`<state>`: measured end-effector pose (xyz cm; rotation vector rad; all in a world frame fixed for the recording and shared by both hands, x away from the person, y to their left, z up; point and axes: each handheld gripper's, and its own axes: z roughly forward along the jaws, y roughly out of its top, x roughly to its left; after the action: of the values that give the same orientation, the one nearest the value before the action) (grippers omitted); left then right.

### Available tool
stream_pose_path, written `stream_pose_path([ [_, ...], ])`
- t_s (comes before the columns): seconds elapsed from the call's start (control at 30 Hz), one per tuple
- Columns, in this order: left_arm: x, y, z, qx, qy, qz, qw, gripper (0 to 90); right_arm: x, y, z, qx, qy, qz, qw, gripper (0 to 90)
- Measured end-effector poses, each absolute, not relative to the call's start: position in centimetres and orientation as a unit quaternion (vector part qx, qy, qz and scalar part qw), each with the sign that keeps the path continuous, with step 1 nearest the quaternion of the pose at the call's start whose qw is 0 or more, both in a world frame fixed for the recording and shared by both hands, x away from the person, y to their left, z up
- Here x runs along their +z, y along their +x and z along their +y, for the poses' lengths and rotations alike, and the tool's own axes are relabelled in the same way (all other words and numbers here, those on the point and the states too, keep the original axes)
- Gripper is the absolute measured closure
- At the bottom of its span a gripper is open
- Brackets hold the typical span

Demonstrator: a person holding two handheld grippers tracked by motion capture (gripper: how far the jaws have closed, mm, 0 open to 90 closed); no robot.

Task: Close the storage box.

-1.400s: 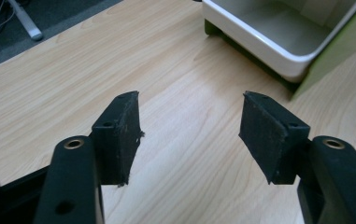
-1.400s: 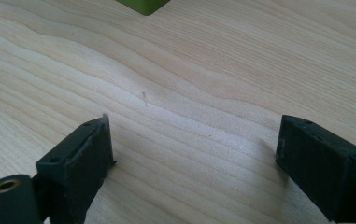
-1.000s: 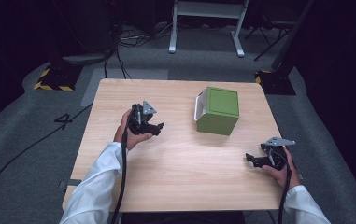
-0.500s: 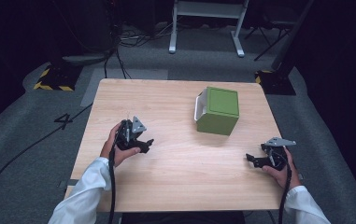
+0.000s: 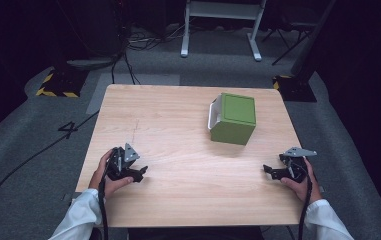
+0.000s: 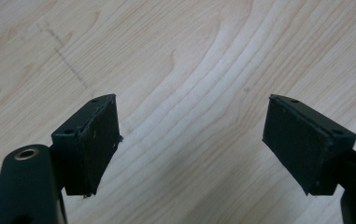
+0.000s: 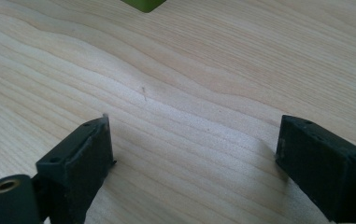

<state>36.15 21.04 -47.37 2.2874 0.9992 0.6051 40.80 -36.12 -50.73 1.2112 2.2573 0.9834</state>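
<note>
Fingers (image 6: 94, 140) of the left gripper (image 6: 189, 144) stand wide apart in the left gripper view, with nothing but bare wood grain of the table (image 6: 189, 56) between the black pads. A faint pencil-like line on the wood runs above and beyond the left-hand pad. In the high view this gripper (image 5: 137, 171) sits low over the near left part of the tabletop, wrapped by the person's left hand (image 5: 109, 172), its jaws pointing toward the middle of the table; a white sleeve (image 5: 80, 217) and a black cable (image 5: 101, 210) trail back from it to the near edge.

The right gripper (image 7: 194, 158) is likewise spread wide in the right gripper view, holding nothing, its pads just above the wood. Ahead of the gap, at the top edge of that view, a green corner of the box (image 7: 143, 4) shows. From above, this gripper (image 5: 273, 171) is near the right near corner, held by the right hand (image 5: 300, 182), jaws facing inward.

The green box (image 5: 234, 119), with a white panel on its left side, rests on the far right half of the table, well apart from both grippers and beyond the right one. Around the table lies grey carpet (image 5: 38, 150) with cables and a white stand (image 5: 220, 20) farther off.
</note>
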Motion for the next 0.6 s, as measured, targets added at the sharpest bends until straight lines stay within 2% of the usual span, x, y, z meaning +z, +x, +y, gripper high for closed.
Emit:
stream_pose_path([
  [0.37,-49.3,35.4,23.5,0.204,0.845,0.402,0.287,19.0,-50.7,40.7,-36.1,0.352,0.433,0.806,0.197,11.0],
  [0.6,-50.7,35.8,24.5,0.171,0.821,0.429,0.336,17.9,-50.7,40.6,-36.2,0.352,0.431,0.807,0.196,11.0],
])
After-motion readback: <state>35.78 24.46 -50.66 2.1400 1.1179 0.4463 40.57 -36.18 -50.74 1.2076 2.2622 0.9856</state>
